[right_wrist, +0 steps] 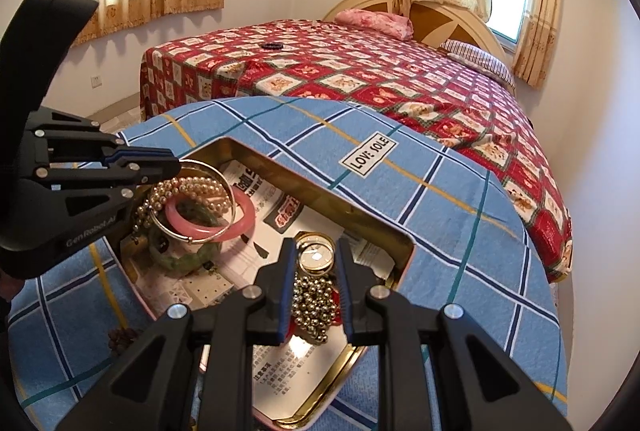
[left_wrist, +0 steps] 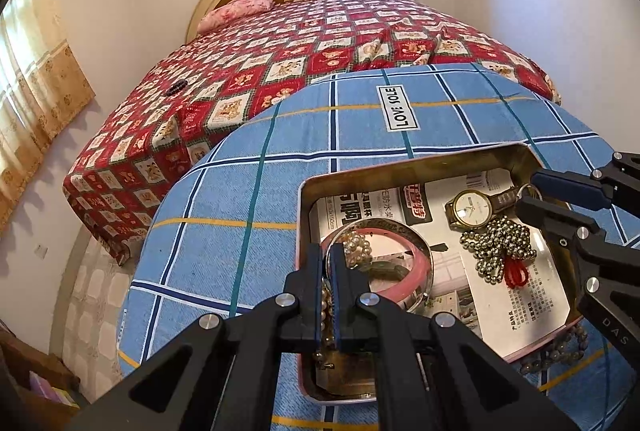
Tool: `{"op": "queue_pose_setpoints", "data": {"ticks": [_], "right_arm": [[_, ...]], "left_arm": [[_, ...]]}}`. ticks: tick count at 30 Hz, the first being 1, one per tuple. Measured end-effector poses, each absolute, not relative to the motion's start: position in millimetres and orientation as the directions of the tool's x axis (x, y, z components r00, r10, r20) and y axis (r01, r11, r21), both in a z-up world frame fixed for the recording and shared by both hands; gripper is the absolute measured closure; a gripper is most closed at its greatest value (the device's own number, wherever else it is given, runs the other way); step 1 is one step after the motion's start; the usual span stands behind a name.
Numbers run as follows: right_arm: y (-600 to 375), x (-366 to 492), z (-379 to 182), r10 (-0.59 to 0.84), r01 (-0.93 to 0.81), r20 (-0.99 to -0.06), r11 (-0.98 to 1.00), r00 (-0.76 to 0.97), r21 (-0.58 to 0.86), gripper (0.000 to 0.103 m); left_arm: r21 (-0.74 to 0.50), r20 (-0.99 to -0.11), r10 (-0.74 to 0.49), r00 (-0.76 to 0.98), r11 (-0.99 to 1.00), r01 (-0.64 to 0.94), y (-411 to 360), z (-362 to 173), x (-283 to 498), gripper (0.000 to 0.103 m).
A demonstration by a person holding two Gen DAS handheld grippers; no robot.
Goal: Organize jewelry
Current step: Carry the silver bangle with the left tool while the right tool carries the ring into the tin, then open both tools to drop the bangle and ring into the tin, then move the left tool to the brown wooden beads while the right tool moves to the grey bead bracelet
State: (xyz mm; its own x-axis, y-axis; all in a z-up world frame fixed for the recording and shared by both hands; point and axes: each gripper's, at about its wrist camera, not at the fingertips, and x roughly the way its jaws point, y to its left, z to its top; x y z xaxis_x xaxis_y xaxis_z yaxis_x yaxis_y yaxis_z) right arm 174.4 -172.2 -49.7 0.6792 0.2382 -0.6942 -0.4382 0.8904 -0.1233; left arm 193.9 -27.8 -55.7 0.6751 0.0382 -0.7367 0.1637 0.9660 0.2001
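A gold metal tin [left_wrist: 416,163] [right_wrist: 280,173] lined with printed paper sits on the blue plaid cloth. It holds a gold watch [left_wrist: 472,209] [right_wrist: 316,255], a gold bead bracelet with a red tassel [left_wrist: 500,249] [right_wrist: 314,301], a pink bangle [left_wrist: 416,259] [right_wrist: 240,221], a thin gold bangle [right_wrist: 200,203], a pearl bracelet [left_wrist: 356,247] [right_wrist: 188,191] and a green bangle [right_wrist: 188,255]. My left gripper [left_wrist: 329,255] [right_wrist: 172,163] is shut on the thin gold bangle at the tin's left end. My right gripper [right_wrist: 314,251] [left_wrist: 528,195] is open over the watch and gold beads.
A dark bead bracelet [left_wrist: 560,349] [right_wrist: 120,339] lies on the blue cloth [left_wrist: 280,159] just outside the tin. A black bead bracelet [left_wrist: 176,87] [right_wrist: 274,46] lies on the red patterned bed [left_wrist: 280,43] beyond. A "LOVE SOLE" label [left_wrist: 398,107] is on the cloth.
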Motion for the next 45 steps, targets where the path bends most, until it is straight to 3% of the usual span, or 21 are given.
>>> {"op": "queue_pose_setpoints", "data": {"ticks": [16,21,22,24,25,26,35,39,45], "right_arm": [[-171.0,174.4,-54.7,0.224,-0.433,-0.693,0.890,0.685,-0.141,0.081],[-174.7,170.6,-54.2,0.222,-0.420,-0.688,0.898,0.691,-0.133,0.069],[-175.6,169.1,-53.1,0.219,-0.414,-0.685,0.900,0.695,-0.133,0.065],[-177.6,164.5,-50.3,0.219,-0.407,-0.675,0.904,0.705,-0.132,0.052],[-178.7,162.2,-48.8,0.220,-0.405,-0.670,0.905,0.709,-0.132,0.051],[-179.7,160.2,-47.7,0.219,-0.404,-0.668,0.905,0.711,-0.134,0.051],[-194.4,144.6,-39.8,0.193,-0.363,-0.654,0.922,0.731,-0.134,0.045],[-205.4,128.6,-37.8,0.174,-0.339,-0.647,0.931,0.742,-0.138,0.035],[-221.0,97.9,-52.5,0.130,-0.311,-0.665,0.937,0.735,-0.160,0.033]], "left_arm": [[0.189,-0.747,0.034,0.664,0.968,0.162,-29.4,-57.5,195.5,0.099],[0.210,-0.735,0.056,0.676,0.966,0.148,-32.1,-50.1,191.1,0.097],[0.213,-0.733,0.056,0.678,0.966,0.150,-32.4,-48.5,189.7,0.092],[0.219,-0.725,0.064,0.686,0.965,0.142,-32.7,-45.2,186.0,0.069],[0.226,-0.715,0.072,0.696,0.965,0.132,-32.4,-42.6,183.8,0.048],[0.232,-0.699,0.075,0.711,0.965,0.126,-32.3,-40.1,180.6,0.038],[0.215,-0.688,0.102,0.719,0.974,0.068,-22.1,-31.0,153.4,0.038],[0.200,-0.686,0.115,0.718,0.979,0.034,-20.9,-32.2,118.2,0.038],[0.159,-0.717,0.083,0.692,0.986,0.047,-39.7,-40.9,80.1,0.038]]}}
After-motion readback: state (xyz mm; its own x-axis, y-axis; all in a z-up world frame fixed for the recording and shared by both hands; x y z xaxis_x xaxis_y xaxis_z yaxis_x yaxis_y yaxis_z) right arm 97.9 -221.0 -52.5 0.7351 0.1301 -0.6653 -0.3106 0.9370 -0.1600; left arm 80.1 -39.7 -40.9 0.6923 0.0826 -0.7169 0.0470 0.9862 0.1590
